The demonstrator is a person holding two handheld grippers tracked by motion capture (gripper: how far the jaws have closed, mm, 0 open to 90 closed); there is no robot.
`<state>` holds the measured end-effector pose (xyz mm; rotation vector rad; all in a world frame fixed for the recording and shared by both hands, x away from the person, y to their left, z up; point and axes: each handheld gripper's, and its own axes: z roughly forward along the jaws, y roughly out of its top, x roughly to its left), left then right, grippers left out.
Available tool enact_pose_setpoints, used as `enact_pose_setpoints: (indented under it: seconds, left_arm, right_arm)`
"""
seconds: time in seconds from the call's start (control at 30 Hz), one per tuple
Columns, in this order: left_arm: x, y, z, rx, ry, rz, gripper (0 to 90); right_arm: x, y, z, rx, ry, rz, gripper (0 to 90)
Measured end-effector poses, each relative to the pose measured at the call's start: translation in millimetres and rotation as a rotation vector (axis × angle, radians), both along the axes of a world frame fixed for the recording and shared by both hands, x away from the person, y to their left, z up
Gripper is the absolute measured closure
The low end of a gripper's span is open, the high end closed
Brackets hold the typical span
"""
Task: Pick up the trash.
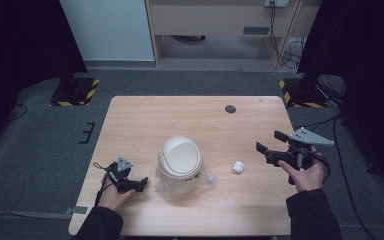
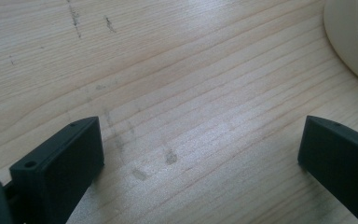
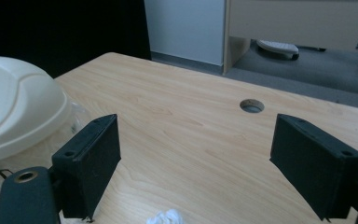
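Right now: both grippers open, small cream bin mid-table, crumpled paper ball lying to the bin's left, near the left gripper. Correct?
Not quite. The paper ball lies to the right of the bin, between it and the right gripper, as the high view shows. The rest holds: the bin stands mid-table, and both the left gripper and the right gripper are open, their jaws spread wide in each gripper view.

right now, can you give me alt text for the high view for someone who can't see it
A cream dome-lidded bin stands on a light wooden table, with a crumpled white paper ball lying to its right. A person's hands hold two black grippers, both open: the left gripper low beside the bin, the right gripper raised beyond the paper ball.
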<state>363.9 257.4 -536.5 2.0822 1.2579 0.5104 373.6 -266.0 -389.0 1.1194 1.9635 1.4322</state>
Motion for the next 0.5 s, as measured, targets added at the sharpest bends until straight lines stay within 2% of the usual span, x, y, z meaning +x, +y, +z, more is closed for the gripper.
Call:
enact_pose_setpoints:
  seconds: [0.33, 0.43, 0.5]
  left_arm:
    - [-0.1, -0.2, 0.0, 0.000, 0.000, 0.001, 0.0]
    - [-0.2, -0.3, 0.0, 0.000, 0.000, 0.002, 0.0]
    - [-0.4, -0.4, 0.1, 0.002, 0.001, 0.002, 0.0]
  right_arm:
    - [-5.5, 15.6, 26.1, 0.041, -0.054, 0.042, 15.1]
    - [-5.2, 23.5, 31.6, 0.030, -0.068, 0.058, 14.8]
    - [-4.9, 29.4, 35.8, 0.039, -0.076, 0.069, 14.7]
